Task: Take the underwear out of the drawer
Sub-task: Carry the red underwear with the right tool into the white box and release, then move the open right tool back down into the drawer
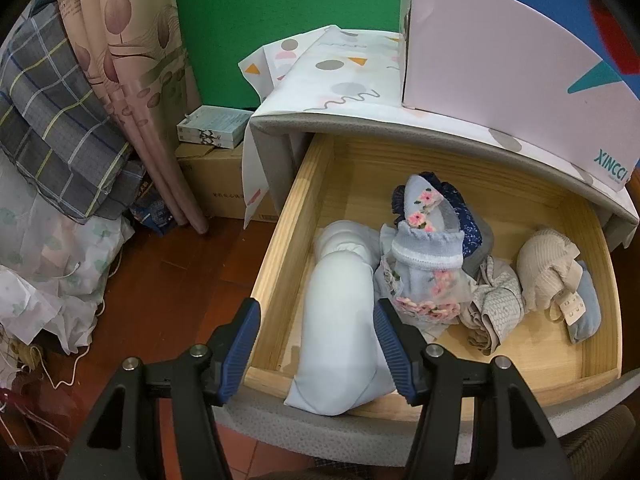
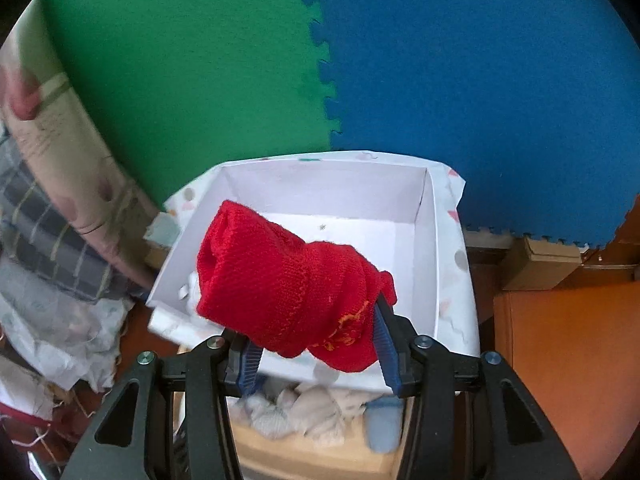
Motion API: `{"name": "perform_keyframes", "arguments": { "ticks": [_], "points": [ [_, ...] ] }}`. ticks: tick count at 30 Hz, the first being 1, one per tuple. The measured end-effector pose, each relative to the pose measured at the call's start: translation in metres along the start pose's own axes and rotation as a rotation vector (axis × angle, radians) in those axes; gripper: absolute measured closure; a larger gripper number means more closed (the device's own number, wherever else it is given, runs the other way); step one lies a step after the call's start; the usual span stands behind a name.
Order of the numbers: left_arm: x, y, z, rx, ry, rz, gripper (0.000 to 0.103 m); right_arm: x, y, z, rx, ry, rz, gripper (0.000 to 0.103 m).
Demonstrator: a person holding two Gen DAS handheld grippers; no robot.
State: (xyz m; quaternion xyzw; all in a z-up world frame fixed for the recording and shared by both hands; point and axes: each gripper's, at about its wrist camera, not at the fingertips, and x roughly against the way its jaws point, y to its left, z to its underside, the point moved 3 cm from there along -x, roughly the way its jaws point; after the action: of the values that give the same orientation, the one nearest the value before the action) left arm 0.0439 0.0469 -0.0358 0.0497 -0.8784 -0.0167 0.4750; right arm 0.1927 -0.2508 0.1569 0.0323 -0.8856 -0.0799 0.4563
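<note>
Right tool [image 2: 316, 344]: blue ribbed pads clamped on a rolled red knit piece of underwear [image 2: 288, 288], held up in the air above the open white cardboard box [image 2: 430, 240]; the roll juts up and to the left of the pads, and orange stitching shows near the gripped end. Below the box's front wall, right wrist view, a strip of the wooden drawer [image 2: 304, 452] shows with pale rolled garments, blurred. Left tool [image 1: 316, 344]: pads apart, holding nothing, hovering over the drawer's front left corner; a long pale blue fabric roll [image 1: 340, 336] lies between the two pads in the view, its near end over the drawer's front rim; cannot tell if either pad touches it. Drawer contents, left wrist view: light blue knit garment with pink flowers and a white band [image 1: 426, 248] at centre, dark blue lace piece [image 1: 460, 208] behind it, grey patterned roll [image 1: 492, 304] just right of it, beige ribbed bra with hook strap [image 1: 548, 272] at far right, resting against a small blue bundle [image 1: 586, 312]. Drawer pulled out from a grey cabinet [image 1: 276, 140] whose top carries patterned paper and the white box. Left of the cabinet: brown carton [image 1: 216, 184], small boxes on it, floral curtain [image 1: 132, 80], plaid bedding [image 1: 52, 120]. Green and blue foam mats [image 2: 480, 60] line the wall.
</note>
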Motion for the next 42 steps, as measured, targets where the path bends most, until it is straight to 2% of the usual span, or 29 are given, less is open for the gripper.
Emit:
{"name": "perform_keyframes", "arguments": {
  "ticks": [3, 6, 11, 13, 16, 18, 22, 25, 30, 36, 42],
  "points": [
    [0.000, 0.001, 0.000, 0.008, 0.001, 0.008, 0.043, -0.033, -0.002, -0.012, -0.012, 0.063, 0.050, 0.057],
    [-0.002, 0.003, 0.000, 0.020, 0.006, 0.020, 0.043, -0.065, -0.006, -0.011, -0.023, 0.135, 0.104, 0.057],
    [-0.003, 0.004, -0.001, 0.040, 0.009, 0.042, 0.043, -0.104, -0.009, -0.008, -0.057, 0.220, 0.145, 0.054],
    [-0.003, 0.004, -0.001, 0.043, 0.009, 0.044, 0.043, -0.113, -0.011, -0.006, -0.062, 0.236, 0.152, 0.049],
    [-0.003, 0.004, -0.001, 0.045, 0.008, 0.047, 0.043, -0.127, -0.013, -0.004, -0.076, 0.256, 0.155, 0.047],
    [-0.004, 0.004, -0.001, 0.049, 0.011, 0.051, 0.043, -0.133, -0.014, -0.003, -0.076, 0.265, 0.158, 0.040],
    [-0.004, 0.005, -0.001, 0.053, 0.012, 0.056, 0.043, -0.129, -0.009, -0.003, -0.071, 0.245, 0.151, 0.032],
    [-0.004, 0.005, -0.001, 0.052, 0.012, 0.052, 0.043, -0.119, -0.004, -0.006, -0.055, 0.224, 0.132, 0.030],
    [-0.003, 0.005, -0.001, 0.056, 0.010, 0.053, 0.043, -0.070, 0.004, 0.007, -0.007, 0.166, 0.064, 0.030],
    [-0.002, 0.006, -0.001, 0.061, 0.014, 0.053, 0.043, -0.016, 0.005, 0.070, 0.092, 0.180, 0.025, 0.031],
    [-0.002, 0.009, 0.000, 0.071, 0.019, 0.049, 0.043, -0.025, -0.010, 0.147, 0.141, 0.290, 0.040, 0.033]
  ]
}}
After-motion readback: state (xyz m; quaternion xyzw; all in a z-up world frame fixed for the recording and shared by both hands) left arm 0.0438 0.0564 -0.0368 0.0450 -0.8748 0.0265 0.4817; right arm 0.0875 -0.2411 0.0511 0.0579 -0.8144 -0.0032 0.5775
